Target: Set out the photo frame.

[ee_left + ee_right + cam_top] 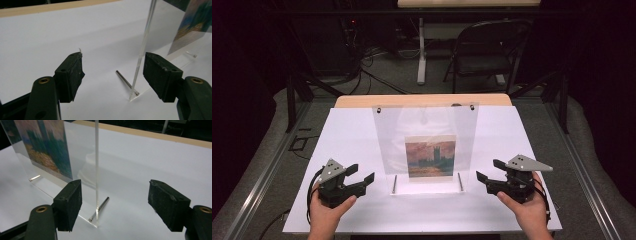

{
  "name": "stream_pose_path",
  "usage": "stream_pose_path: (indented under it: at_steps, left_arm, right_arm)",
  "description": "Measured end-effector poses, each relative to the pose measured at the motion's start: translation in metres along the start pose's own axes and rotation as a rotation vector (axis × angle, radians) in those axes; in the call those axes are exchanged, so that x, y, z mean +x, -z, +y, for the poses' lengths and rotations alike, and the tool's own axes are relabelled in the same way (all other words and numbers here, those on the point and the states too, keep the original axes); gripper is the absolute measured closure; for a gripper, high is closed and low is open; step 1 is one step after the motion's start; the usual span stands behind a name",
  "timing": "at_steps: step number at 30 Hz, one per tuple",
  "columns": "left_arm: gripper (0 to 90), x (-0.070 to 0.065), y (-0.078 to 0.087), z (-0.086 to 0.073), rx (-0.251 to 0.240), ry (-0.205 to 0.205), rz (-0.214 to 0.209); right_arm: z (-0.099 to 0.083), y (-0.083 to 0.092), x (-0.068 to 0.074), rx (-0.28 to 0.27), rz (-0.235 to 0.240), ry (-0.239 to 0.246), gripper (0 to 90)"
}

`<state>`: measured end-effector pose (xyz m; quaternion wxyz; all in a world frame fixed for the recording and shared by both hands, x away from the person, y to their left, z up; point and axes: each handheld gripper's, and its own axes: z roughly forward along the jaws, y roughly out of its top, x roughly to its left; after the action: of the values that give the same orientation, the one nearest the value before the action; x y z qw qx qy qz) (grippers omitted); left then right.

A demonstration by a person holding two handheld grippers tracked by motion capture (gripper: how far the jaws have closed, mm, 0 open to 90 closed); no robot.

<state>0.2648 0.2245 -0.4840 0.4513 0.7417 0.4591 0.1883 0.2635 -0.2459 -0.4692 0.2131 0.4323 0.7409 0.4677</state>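
1. High view: clear stand [427, 125] with picture [430, 156] is seen upright on white sheet [352, 135], between both grippers.
2. Left gripper [362, 175]: jaws spread, nothing held; stand edge just ahead.
3. Right gripper [488, 170]: jaws spread, nothing held.

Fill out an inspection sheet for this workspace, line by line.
Surface: white sheet over a wooden table, flat.
Job's things: clear stand upright at centre, holding a painted picture; two metal pins in its base.
Clutter: nothing seen.
Grippers: left gripper and right gripper, each held in a hand, flank the stand with jaws open, touching nothing.
Cables: black cable loops from the left gripper; more on the floor behind.
Surroundings: dark room, folding chair, a table leg.
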Motion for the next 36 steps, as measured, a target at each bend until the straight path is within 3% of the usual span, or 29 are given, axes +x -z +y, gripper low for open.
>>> stream_pose_path:
  at_steps: [5,11,15,21,23,25,30,32,36]
  left_arm:
    - [32.0,0.005,-0.005,-0.011,0.002,0.015,0.016]
    - [32.1,0.01,-0.014,-0.024,0.008,-0.008,0.04]
    - [32.2,0.01,-0.02,-0.03,0.009,-0.044,0.059]
    - [33.2,0.006,-0.029,-0.038,0.027,-0.058,0.012]
    - [33.6,0.005,-0.033,-0.04,0.054,-0.062,-0.002]
    - [33.6,0.005,-0.035,-0.04,0.063,-0.067,-0.003]
    - [33.7,0.007,-0.038,-0.042,0.075,-0.037,-0.01]
    - [33.7,0.009,-0.039,-0.042,0.081,-0.025,-0.014]
    - [33.6,0.011,-0.04,-0.043,0.087,-0.013,-0.018]
  right_arm:
    - [-0.016,-0.007,-0.001,0.011,-0.012,-0.005,27.8]
    - [-0.029,-0.017,0.001,0.006,-0.029,0.031,28.4]
    - [-0.038,-0.025,0.005,0.012,-0.037,0.062,28.4]
    - [-0.051,-0.036,0.01,0.052,-0.001,0.059,28.9]
    - [-0.051,-0.037,0.009,0.056,0.001,0.054,29.0]
    - [-0.055,-0.04,0.003,0.074,0.008,0.018,29.3]
    - [-0.06,-0.046,-0.002,0.114,0.035,-0.024,29.9]
    - [-0.061,-0.046,-0.003,0.14,0.045,-0.02,29.9]
    - [-0.061,-0.047,-0.002,0.133,0.032,-0.01,30.1]
